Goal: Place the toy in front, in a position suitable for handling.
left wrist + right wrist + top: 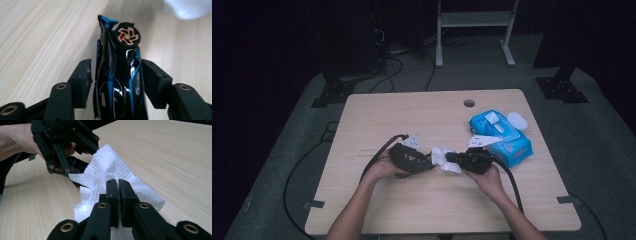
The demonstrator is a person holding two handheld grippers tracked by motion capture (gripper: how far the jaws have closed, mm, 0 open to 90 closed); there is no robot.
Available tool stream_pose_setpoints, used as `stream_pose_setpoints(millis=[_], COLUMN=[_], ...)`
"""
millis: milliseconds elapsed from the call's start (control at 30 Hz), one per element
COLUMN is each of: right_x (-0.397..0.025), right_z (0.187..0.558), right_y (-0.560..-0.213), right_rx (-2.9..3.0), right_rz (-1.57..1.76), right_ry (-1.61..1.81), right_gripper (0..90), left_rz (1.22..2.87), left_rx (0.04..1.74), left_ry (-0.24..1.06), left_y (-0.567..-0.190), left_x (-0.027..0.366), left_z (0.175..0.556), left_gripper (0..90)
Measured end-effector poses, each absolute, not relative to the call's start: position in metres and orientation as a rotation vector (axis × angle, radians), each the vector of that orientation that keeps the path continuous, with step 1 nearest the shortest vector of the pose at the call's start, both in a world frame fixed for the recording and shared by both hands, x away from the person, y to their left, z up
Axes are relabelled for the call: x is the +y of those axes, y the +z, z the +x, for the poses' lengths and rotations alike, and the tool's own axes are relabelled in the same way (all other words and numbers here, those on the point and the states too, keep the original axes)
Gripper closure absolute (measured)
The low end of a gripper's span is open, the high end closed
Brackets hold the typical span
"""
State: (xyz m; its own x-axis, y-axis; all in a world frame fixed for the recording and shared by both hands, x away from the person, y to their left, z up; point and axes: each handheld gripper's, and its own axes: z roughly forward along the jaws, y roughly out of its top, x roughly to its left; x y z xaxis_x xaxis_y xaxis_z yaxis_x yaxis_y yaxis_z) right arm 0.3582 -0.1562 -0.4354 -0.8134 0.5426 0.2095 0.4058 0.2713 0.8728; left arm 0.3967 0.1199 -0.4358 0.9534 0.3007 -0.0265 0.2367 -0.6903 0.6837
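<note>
My left gripper (pixel 117 68) is shut on a glossy black and blue toy car (pixel 120 82), whose orange-spoked wheel (pixel 126 36) points away from the camera. My right gripper (pixel 118 183) is shut on a white textured wipe (pixel 110 167), which it presses against the car (pixel 77 165) held in the left gripper (pixel 62 147). In the high view the two grippers meet nose to nose at the table's middle, left (pixel 428 162) and right (pixel 451 159), with the wipe (pixel 443 161) bunched between them.
A blue pack of wet wipes (pixel 504 137) lies behind the right gripper with its white lid (pixel 517 120) flipped open. The wooden table (pixel 377 115) has a cable hole (pixel 469 103) at the back. Cables trail off the near edge.
</note>
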Motion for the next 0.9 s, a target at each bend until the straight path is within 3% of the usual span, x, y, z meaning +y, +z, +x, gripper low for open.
stream_pose_setpoints(millis=[500, 900], right_x=[-0.145, -0.129], right_z=[0.363, 0.368], right_y=[-0.432, -0.432], right_rx=[2.432, 2.467], right_rz=[0.867, 0.838], right_ry=[1.578, 1.569], right_gripper=[86.8, 86.8], left_rz=[2.146, 2.148], left_rx=[0.465, 0.554], left_ry=[0.08, 0.096], left_y=[-0.413, -0.429], left_x=[0.16, 0.167], left_z=[0.393, 0.396], left_gripper=[40.0, 39.3])
